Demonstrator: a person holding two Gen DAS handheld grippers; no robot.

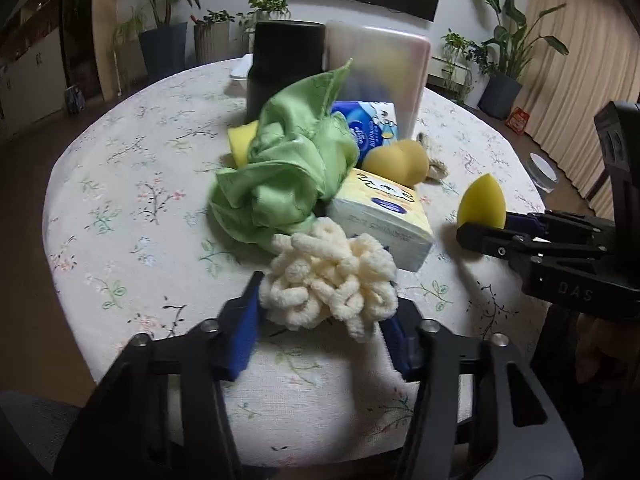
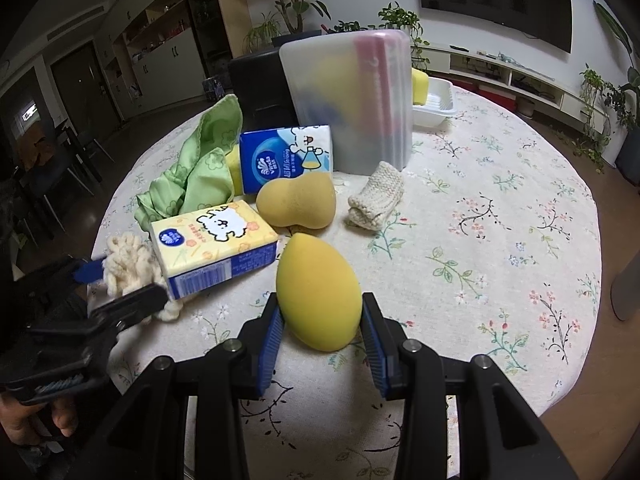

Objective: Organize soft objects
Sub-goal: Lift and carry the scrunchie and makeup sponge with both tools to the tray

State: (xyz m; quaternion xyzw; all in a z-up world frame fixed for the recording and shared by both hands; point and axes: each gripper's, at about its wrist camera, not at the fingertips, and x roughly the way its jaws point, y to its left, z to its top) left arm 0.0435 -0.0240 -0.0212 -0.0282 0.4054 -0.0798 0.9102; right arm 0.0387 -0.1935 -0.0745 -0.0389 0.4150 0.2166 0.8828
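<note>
I see a bright pool of light on the near edge of the round floral-cloth table (image 1: 120,216), washing the pattern out just beyond my grippers' fingers. The room behind stays dim, darkest at the left side of both views. Soft shadows sit close beside the yellow egg-shaped sponge (image 2: 318,294) and under the crumpled green cloth (image 1: 280,172). The frosted translucent plastic container (image 1: 376,76) looks smeared in the left view, and one blue pad (image 1: 244,332) is blurred. Fisheye bending curves the table's far edge and blackens the corners.
</note>
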